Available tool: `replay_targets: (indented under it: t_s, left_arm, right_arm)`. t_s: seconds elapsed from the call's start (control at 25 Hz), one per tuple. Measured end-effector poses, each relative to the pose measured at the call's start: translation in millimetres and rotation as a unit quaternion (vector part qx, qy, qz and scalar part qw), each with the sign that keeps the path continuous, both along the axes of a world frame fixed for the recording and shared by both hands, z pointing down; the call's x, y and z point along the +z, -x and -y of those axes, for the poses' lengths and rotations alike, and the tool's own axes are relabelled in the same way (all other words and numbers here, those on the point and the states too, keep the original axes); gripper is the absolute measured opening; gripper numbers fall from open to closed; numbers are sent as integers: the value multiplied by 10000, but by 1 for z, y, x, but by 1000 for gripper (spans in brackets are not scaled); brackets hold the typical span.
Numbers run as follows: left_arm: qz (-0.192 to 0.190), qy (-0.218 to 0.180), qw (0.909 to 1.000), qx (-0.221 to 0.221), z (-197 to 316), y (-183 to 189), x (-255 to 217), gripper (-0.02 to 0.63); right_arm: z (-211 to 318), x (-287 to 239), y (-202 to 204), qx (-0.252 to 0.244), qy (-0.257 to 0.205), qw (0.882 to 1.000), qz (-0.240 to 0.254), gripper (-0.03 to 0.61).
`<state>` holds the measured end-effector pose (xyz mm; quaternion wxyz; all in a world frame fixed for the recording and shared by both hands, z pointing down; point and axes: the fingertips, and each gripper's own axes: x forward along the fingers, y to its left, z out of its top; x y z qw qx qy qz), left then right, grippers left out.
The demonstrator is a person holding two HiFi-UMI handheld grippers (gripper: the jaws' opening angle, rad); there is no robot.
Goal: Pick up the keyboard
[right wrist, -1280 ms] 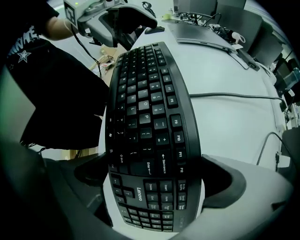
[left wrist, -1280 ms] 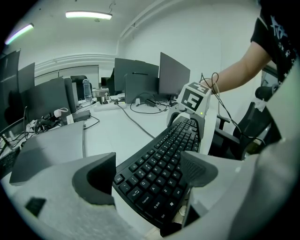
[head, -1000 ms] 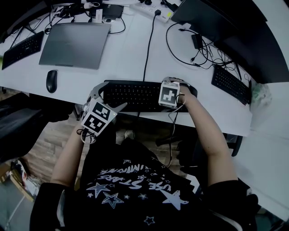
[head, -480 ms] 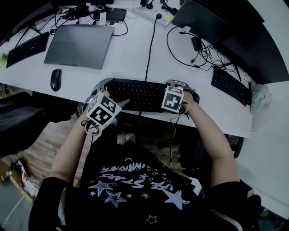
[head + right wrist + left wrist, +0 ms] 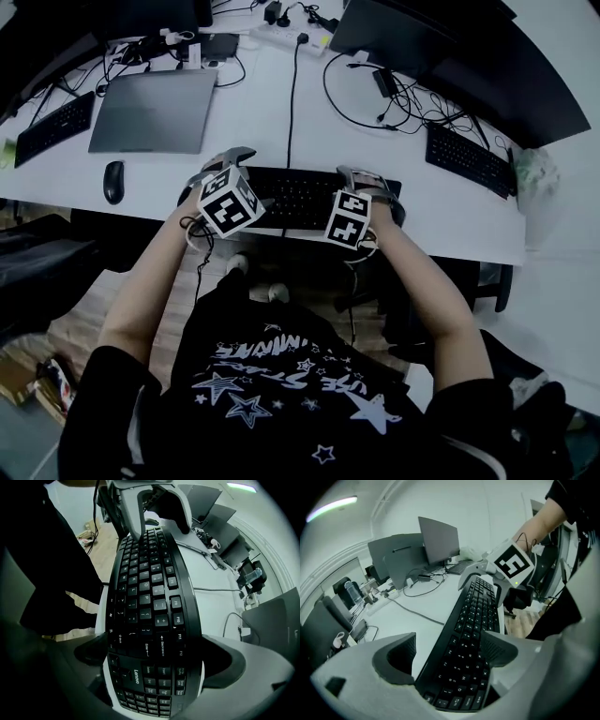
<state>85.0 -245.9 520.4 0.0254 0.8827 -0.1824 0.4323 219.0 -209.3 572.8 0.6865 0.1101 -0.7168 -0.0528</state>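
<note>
I see the black keyboard (image 5: pixel 300 197) lying along the near edge of the white desk (image 5: pixel 253 131), with one gripper at each of its ends. My left gripper (image 5: pixel 450 646) stands wide open over the keyboard's left end; its near-side pad (image 5: pixel 499 648) sits close by the near long edge; the far-side pad (image 5: pixel 399 656) is apart from the far edge, with a strip of bare desk showing between them; so this gripper straddles the keyboard without clamping it. My right gripper (image 5: pixel 157 656) spans the right end, where the Lenovo mark is printed; its jaws are spread to the keyboard's full depth; both pads (image 5: pixel 227 663) appear pressed against the two long edges, so I read it as gripping the keyboard. I cannot tell whether the keyboard rests on the desk or is raised off it. A dark cable (image 5: pixel 291 103) runs from the keyboard's far edge away across the desk; a closed grey laptop (image 5: pixel 150 108) lies to the far left; a mouse (image 5: pixel 113 181) sits on the desk to the left, near the left gripper.
</note>
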Motion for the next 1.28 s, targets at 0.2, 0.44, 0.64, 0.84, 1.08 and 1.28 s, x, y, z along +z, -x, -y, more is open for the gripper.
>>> replay_targets:
  t_s: [0.2, 0.44, 0.64, 0.84, 1.08, 1.28]
  left_arm:
    - [656, 446, 9913, 1046, -11, -18, 12, 425]
    - [1382, 649, 9657, 2102, -18, -34, 18, 425]
    - [1547, 1544, 9443, 2459, -42, -37, 31, 425]
    - [1519, 1872, 9322, 2699, -56, -46, 34, 422]
    - [1645, 2428, 9125, 2852, -74, -42, 27, 178]
    - [1543, 2593, 9179, 2578, -81, -40, 20, 103]
  right_arm:
    - [-4, -5, -3, 42, -588, 9982, -90, 581]
    - [-9, -13, -2, 17, -1119, 9937, -65, 581]
    - [-13, -21, 0, -110, -1568, 9876, 47, 581]
    - [-15, -24, -1, -138, -1899, 9817, 89, 581]
    - [-16, -29, -3, -224, -2390, 9708, 18, 581]
    - [-17, -31, -5, -167, -2596, 9648, -393, 580]
